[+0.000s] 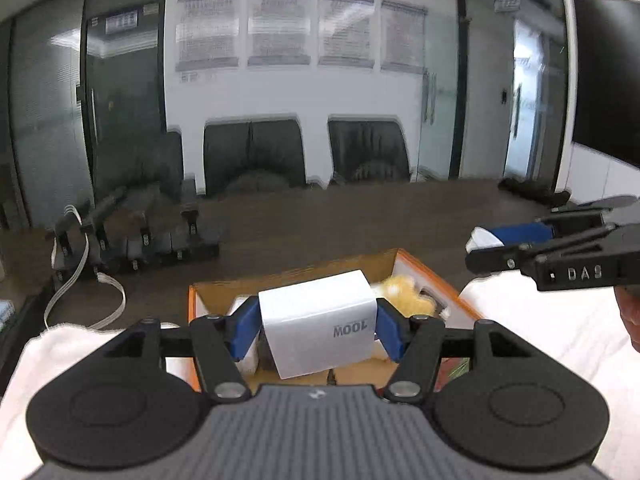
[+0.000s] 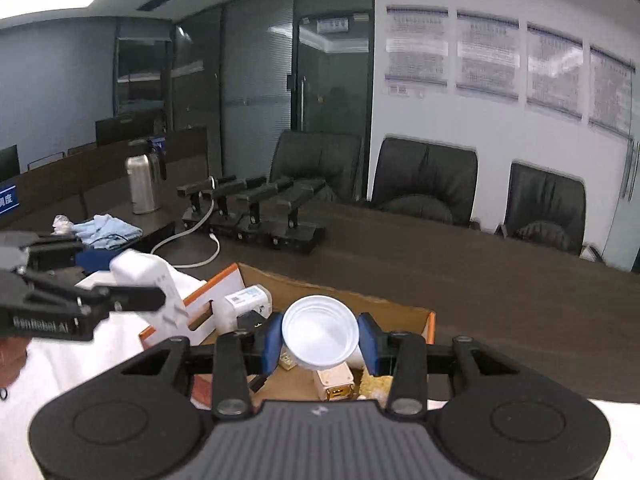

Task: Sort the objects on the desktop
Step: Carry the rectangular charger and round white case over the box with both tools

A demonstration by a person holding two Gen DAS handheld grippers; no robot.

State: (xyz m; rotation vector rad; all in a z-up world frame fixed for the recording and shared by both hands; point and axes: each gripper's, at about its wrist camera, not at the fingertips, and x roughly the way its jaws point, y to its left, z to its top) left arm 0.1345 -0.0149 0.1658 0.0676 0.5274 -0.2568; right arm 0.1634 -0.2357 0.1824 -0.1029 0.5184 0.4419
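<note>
My left gripper (image 1: pixel 318 330) is shut on a white 100W charger block (image 1: pixel 320 320) and holds it over the open orange-edged cardboard box (image 1: pixel 436 276). My right gripper (image 2: pixel 319 340) is shut on a white plastic cup (image 2: pixel 320 330), its mouth toward the camera, also above the box (image 2: pixel 428 322). In the box lie a white adapter (image 2: pixel 244 300), a small gold power bank (image 2: pixel 336 384) and a yellow fluffy thing (image 1: pixel 404 292). The right gripper shows at the right of the left wrist view (image 1: pixel 486 246); the left gripper with the charger shows at the left of the right wrist view (image 2: pixel 136 280).
The box stands on a white cloth (image 1: pixel 540 328) on a dark wooden table (image 2: pixel 480 280). A row of black charging stands (image 2: pixel 260 216) with a white cable (image 1: pixel 76 280) is behind it. A steel flask (image 2: pixel 142 184), a blue cloth (image 2: pixel 106 228) and black chairs (image 1: pixel 252 156) lie farther off.
</note>
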